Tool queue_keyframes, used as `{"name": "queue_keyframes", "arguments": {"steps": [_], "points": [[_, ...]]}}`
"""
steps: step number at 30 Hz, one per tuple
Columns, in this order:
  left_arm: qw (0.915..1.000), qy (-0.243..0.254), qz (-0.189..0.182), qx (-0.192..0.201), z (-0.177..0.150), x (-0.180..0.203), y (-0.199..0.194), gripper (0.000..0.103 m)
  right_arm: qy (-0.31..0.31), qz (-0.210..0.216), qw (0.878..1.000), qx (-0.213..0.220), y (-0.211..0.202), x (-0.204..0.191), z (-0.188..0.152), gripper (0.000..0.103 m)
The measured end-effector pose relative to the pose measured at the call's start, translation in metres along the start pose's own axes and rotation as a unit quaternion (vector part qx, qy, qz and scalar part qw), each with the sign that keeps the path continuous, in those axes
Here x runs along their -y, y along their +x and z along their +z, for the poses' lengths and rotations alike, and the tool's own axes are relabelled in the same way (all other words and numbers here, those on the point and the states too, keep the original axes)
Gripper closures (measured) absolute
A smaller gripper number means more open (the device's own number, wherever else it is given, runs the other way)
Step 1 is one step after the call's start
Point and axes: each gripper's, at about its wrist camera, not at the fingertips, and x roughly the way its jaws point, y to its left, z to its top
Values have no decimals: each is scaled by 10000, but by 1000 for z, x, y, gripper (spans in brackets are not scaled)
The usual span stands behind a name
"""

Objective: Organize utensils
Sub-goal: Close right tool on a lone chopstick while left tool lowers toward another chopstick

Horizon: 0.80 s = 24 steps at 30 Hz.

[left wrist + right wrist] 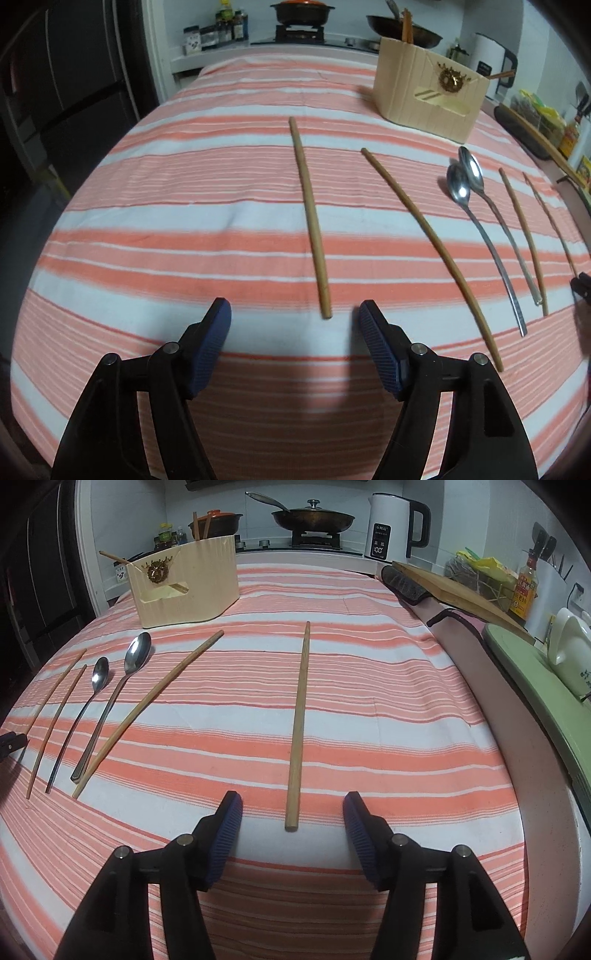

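Note:
Four wooden chopsticks and two metal spoons lie in a row on the striped cloth. My left gripper (293,308) is open, and the near end of the leftmost chopstick (308,218) lies between its fingertips without touching the pads. My right gripper (292,796) is also open, straddling the near end of the rightmost chopstick (301,716). Between these lie another chopstick (432,254), two spoons (460,188) (138,651) and a further chopstick (147,712). A beige utensil holder (428,96) (184,579) with chopsticks standing in it sits at the back.
The striped cloth (369,701) covers the table. Behind it a stove carries a pan (314,517) and a pot. A white kettle (391,528), a cutting board (461,587), bottles and a green tray (535,672) line the right side.

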Motion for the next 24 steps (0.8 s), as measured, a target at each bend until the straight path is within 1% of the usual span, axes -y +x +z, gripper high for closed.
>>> {"name": "queue_keyframes", "arguments": {"steps": [1, 4, 6, 8, 12, 13, 14, 17, 20, 23, 24], "points": [[10000, -11, 20, -26, -1, -3, -3, 25, -2, -3, 10000, 1, 0, 0, 0, 43], [9997, -135, -183, 97, 3, -8, -13, 16, -26, -30, 10000, -2, 1, -1, 0, 41], [9993, -189, -285, 150, 9, -6, -13, 15, -24, -31, 10000, -3, 1, -2, 1, 41], [9995, -134, -252, 147, 13, 1, -6, 15, -24, -28, 10000, -3, 1, -1, 1, 40], [9998, 50, -120, -115, 8, 10, 12, 15, -53, 3, 10000, -13, 2, -1, 1, 40], [9998, 207, 18, -27, 5, 13, 11, 15, -79, 9, 10000, -15, 1, -1, 0, 40], [9996, 282, 62, 15, 2, 14, 9, 15, -95, 21, 10000, -17, 1, 0, -1, 40], [9999, 146, 31, 77, -3, 9, 6, 14, -95, 61, 9999, -6, -1, 3, -3, 40], [9998, 142, 54, 99, -4, 11, 5, 17, -127, 20, 9999, -10, 0, 2, -2, 40], [9997, 182, 15, 131, -3, 14, 3, 25, -158, -40, 9999, 4, -1, 1, -2, 40], [9997, 202, -2, 145, -4, 16, 2, 29, -133, -44, 9999, 7, -2, 1, -3, 40]]}}
